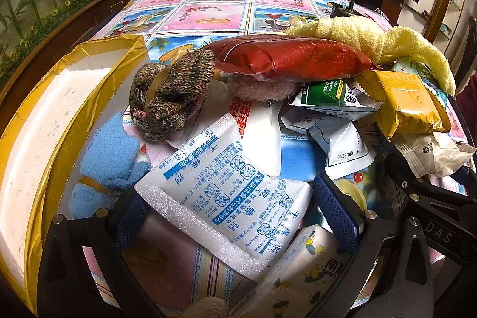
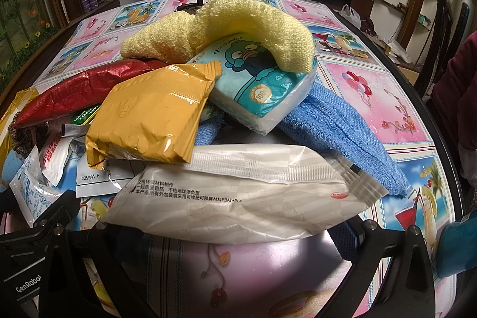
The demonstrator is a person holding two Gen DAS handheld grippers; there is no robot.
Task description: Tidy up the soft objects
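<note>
Nearest the left lens, a white desiccant packet printed in blue lies flat between the wide-spread jaws of the left gripper, whose blue pads do not appear to press on it. At far left stands a white foam box edged in yellow tape, seemingly the place for the sorted goods, with nothing visible inside it. Just beside its wall rests a blue terry bundle tied with a band; next comes a brown knitted bundle, also banded. Both look light and squashy, and a pinch across the banded waist should hold best. Past them a red foil pouch tops the heap, glossy and likely slippery, so its crimped end seam seems the safer grip. A yellow towel drapes over the back of the pile, limp and apt to trail if lifted by 1 corner.

Seen from the right side, a mustard foil packet leans on the pile, a teal tissue pack sits under the yellow towel, and a blue cloth spreads beneath that pack toward the right. Closest to that lens, a white wipes pack lies across the mouth of the right gripper, jaws fully apart and apparently gripping nothing. Plump and yielding, it would probably take a hold across its middle. All rests on a tablecloth of pink and blue squares.
</note>
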